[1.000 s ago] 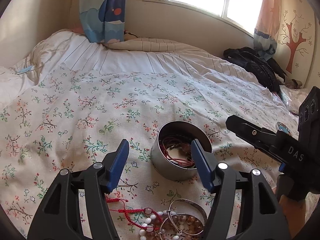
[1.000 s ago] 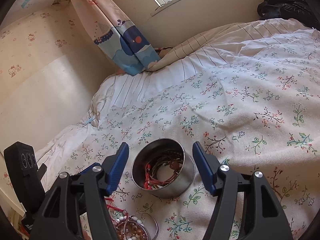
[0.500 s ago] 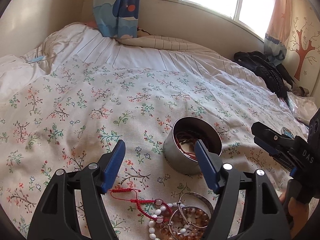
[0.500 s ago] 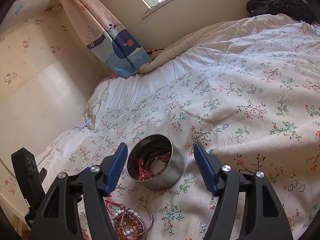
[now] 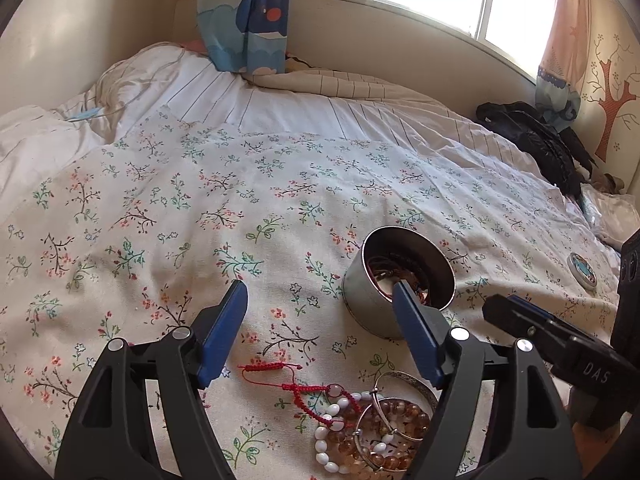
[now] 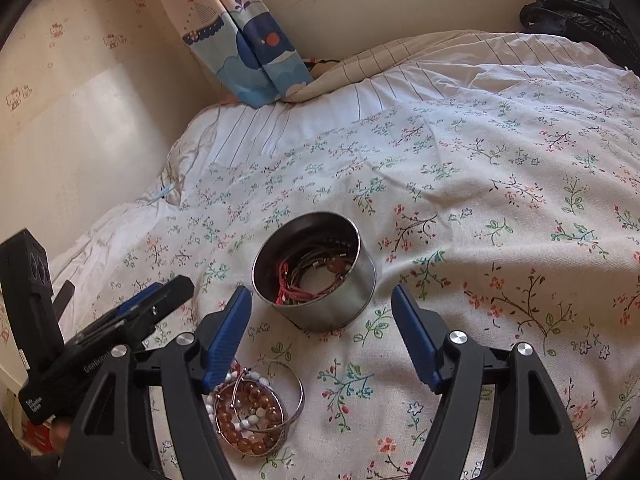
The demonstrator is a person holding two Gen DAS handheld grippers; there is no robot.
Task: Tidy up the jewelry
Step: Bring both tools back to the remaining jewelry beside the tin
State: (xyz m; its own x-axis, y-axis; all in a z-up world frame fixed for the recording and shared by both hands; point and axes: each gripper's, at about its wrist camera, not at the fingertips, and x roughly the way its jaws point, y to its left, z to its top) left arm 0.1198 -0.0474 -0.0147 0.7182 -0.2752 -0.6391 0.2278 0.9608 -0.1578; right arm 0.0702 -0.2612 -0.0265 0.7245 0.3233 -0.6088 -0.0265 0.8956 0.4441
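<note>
On the left, the left tongs (image 5: 318, 320) hang above the flowered bedspread (image 5: 168, 216) with their blue pads wide apart and nothing between them. They sit low and tilted down, which reads as a position for picking from the loose pile just beneath: a red cord bracelet (image 5: 296, 386), a string of white beads (image 5: 326, 438), an amber bead bracelet (image 5: 390, 430) and thin silver bangles (image 5: 404, 380), all lying tangled together on the bed near the person. The cord trails out to the left of the heap, so it is probably the easiest strand to pinch without dragging the others.

Further right stands the round metal tin (image 6: 314, 270), upright and open, well within reach just beyond the pile. It already holds red and brown cords and some beads, so it looks like the collecting pot, with part of the sorting done and the heap left to go. Soft bedding under it may let it tip if a pad nudges its wall.

The right tongs (image 6: 320, 320) are also spread, empty, with the tin lying beyond the gap between their pads, apart from both. That placing suggests readiness to steady the tin or to take 1 piece from the pile.

Far right, a small round lid (image 5: 583, 267) rests alone on the bed, likely the tin's cover set aside, and a black jacket (image 5: 536, 140) lies by the wall.
</note>
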